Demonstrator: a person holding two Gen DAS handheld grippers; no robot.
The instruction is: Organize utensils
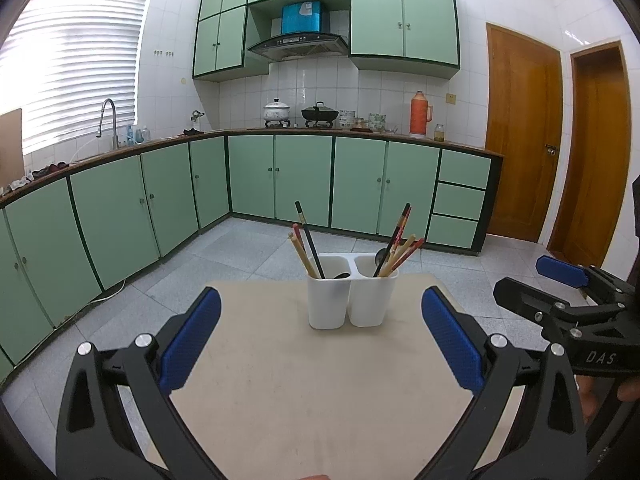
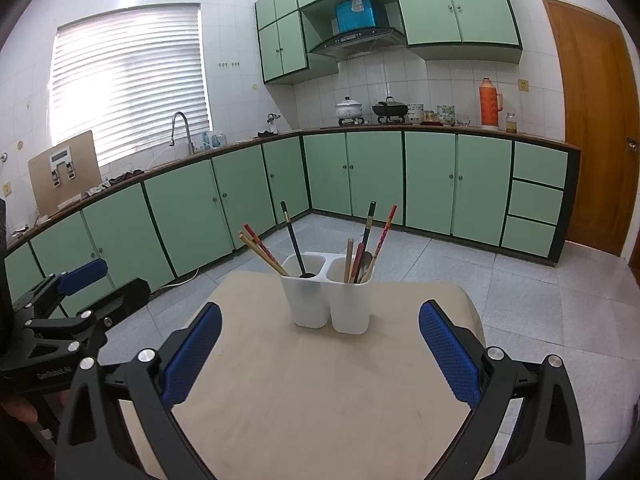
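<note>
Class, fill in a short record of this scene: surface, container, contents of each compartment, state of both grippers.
surface: beige table
container: white two-compartment holder, upright
left compartment: chopsticks, dark spoon
right compartment: chopsticks, spoon
left gripper: open, empty
right gripper: open, empty

Small beige table (image 1: 304, 380) w/ bare, faintly scuffed top, standing on grey speckled floor tiles (image 1: 248, 252). Only thing on it: white twin-compartment utensil holder (image 1: 352, 300), upright, near far edge, approx centred left-right. Rest of tabletop bare up to near edge.
</note>
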